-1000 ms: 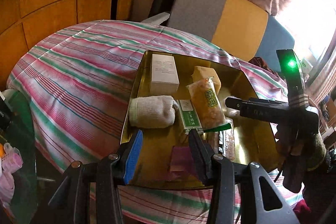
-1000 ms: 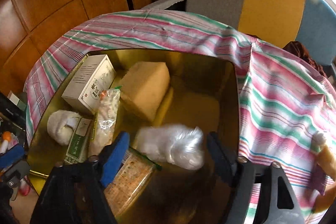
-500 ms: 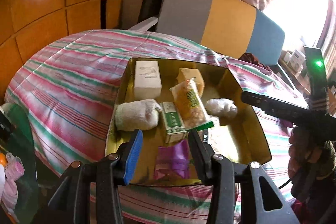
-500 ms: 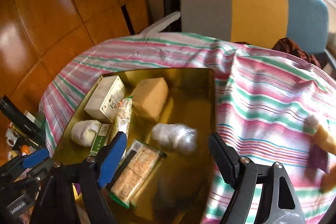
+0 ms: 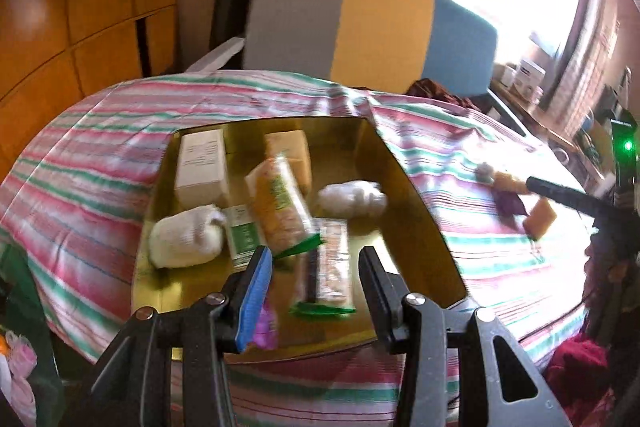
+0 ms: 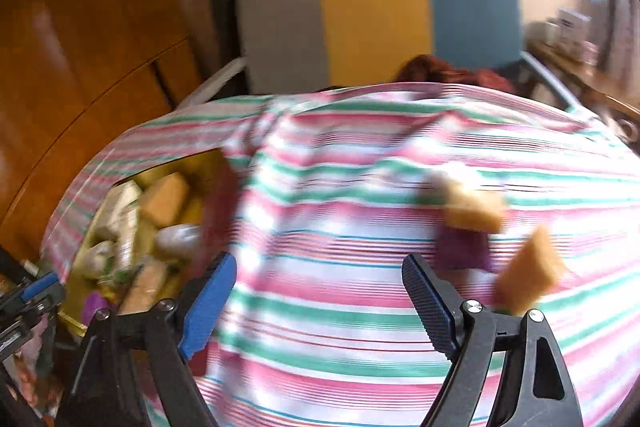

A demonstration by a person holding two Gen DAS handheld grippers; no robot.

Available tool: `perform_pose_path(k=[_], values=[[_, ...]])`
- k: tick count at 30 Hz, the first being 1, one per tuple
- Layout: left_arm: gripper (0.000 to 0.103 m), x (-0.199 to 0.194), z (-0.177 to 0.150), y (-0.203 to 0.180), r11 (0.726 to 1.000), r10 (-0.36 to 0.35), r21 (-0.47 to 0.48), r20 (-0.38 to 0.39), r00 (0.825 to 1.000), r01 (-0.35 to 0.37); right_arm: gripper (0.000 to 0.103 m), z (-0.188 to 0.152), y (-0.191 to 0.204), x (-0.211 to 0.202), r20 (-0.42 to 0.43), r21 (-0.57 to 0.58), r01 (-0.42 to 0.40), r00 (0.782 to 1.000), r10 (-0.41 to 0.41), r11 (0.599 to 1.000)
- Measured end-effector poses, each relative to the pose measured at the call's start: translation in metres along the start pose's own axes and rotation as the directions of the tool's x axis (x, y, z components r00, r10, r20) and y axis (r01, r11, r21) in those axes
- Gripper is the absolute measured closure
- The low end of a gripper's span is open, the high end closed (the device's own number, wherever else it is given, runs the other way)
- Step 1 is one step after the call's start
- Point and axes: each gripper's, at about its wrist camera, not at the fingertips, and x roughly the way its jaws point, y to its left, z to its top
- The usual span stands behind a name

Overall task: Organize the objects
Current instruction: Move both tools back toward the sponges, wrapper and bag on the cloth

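Your left gripper (image 5: 316, 263) hangs empty over the near edge of the gold tray (image 5: 408, 195), fingers apart. Your right gripper (image 6: 320, 275), spread wide, hovers above the striped cloth (image 6: 340, 227) near two sponges (image 6: 474, 207).

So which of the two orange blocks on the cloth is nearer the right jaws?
The tilted block, just beside the right jaw; the other block lies farther back.

One gold tray (image 5: 404, 187), two white rolled socks (image 5: 186, 237) (image 5: 352, 199), two orange sponges (image 6: 474, 207) (image 6: 530, 273) on the cloth.
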Motion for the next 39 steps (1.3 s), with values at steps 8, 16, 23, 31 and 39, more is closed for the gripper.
perform_pose_path(k=[8,16,23,31,39], values=[[0.057,0.009,0.010,-0.041,0.996,-0.046,0.077,-0.019,0.999,0.047,0.016,0.010,-0.094,-0.034,0.069,0.119,0.156,0.984,-0.165,0.981],[0.057,0.024,0.021,-0.084,0.982,-0.082,0.165,-0.068,0.994,0.092,0.015,0.001,-0.172,-0.047,0.113,0.299,0.228,0.956,-0.271,0.927],[0.057,0.049,0.036,-0.130,0.962,-0.156,0.204,-0.141,0.978,0.183,0.014,-0.010,-0.209,-0.048,0.081,0.459,0.192,0.963,-0.256,0.867],[0.057,0.089,0.060,-0.188,0.936,-0.242,0.211,-0.203,0.949,0.283,0.014,-0.014,-0.217,-0.045,0.055,0.503,0.191,0.966,-0.252,0.843],[0.057,0.143,0.083,-0.224,0.921,-0.339,0.088,-0.291,0.895,0.378,0.013,-0.016,-0.223,-0.046,0.046,0.532,0.181,0.969,-0.242,0.827]])
